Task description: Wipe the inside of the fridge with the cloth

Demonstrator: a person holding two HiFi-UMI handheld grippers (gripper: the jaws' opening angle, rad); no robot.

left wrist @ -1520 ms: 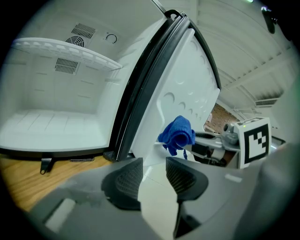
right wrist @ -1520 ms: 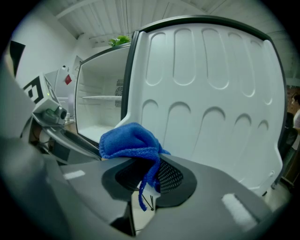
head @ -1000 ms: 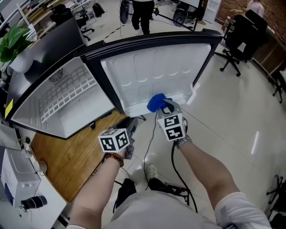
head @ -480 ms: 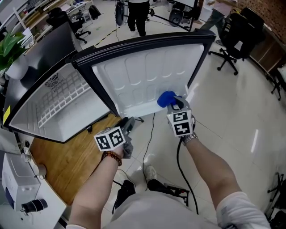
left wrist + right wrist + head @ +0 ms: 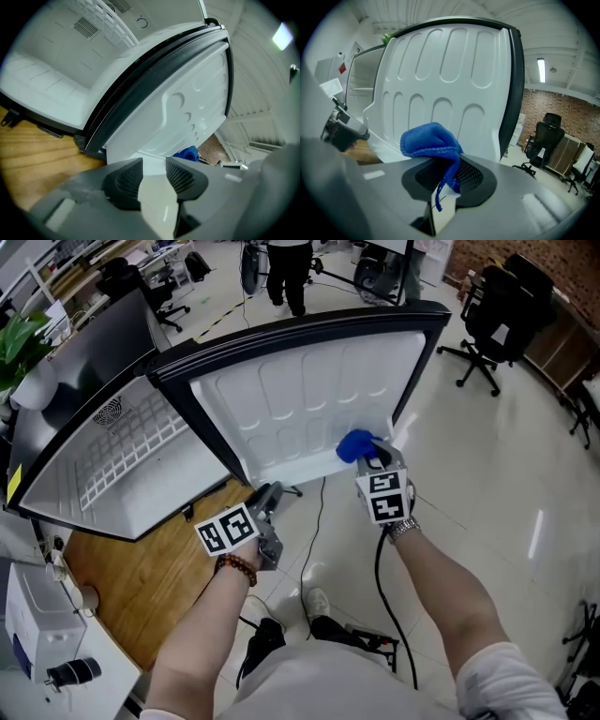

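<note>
The fridge door's white inner liner stands open toward me, with the white cabinet and its wire shelf to the left. My right gripper is shut on a bunched blue cloth, held at the liner's lower right ledge. In the right gripper view the cloth bulges above the jaws in front of the ribbed liner. My left gripper hangs below the door's hinge corner, apart from it. Its jaws stand open with nothing between them, and the cloth shows beyond.
The fridge sits on a wooden platform. A black cable trails over the tiled floor under the door. Office chairs stand at the back right, a person at the back, a white device at the near left.
My right gripper has slid the blue cloth to the right along the liner's lower ledge. The left gripper has rolled in place, tilting its marker cube.
</note>
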